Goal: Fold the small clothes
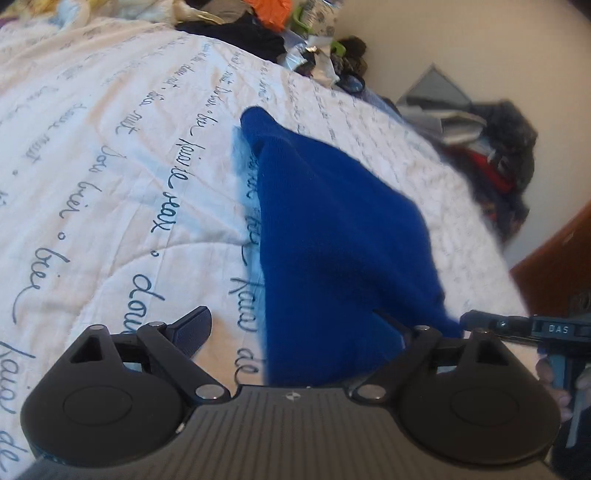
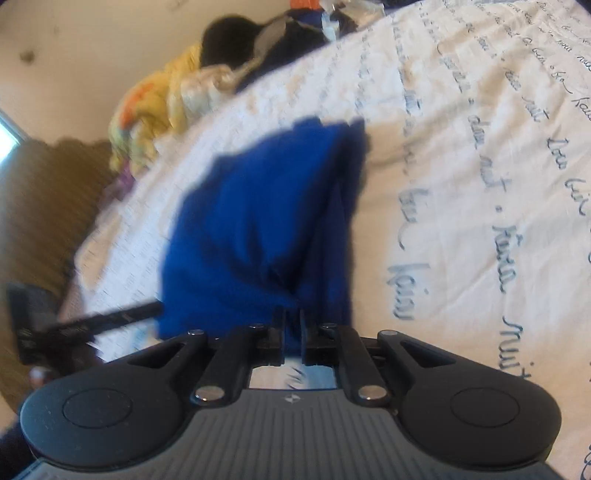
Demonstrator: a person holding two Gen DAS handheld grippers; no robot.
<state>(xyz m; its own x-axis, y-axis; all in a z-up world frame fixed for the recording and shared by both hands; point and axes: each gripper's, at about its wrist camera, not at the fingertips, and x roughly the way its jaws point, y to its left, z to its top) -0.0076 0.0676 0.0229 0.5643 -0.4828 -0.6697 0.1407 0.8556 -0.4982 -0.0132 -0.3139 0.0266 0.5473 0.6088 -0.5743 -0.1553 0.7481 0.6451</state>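
Left wrist view: the left gripper stands wide, clamping nothing, though the blue garment drapes between its fingers over the white script-printed bedspread. Right wrist view: the right gripper is narrow, pinching the blue garment's near edge; bedspread lies beneath, the cloth lifted near.

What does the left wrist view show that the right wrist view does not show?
Only the left wrist view: the left gripper open, and an orange cloth in the far pile. Only the right wrist view: the right gripper shut on the blue garment, and a yellow cloth. Both: the blue garment and the white bedspread with writing.
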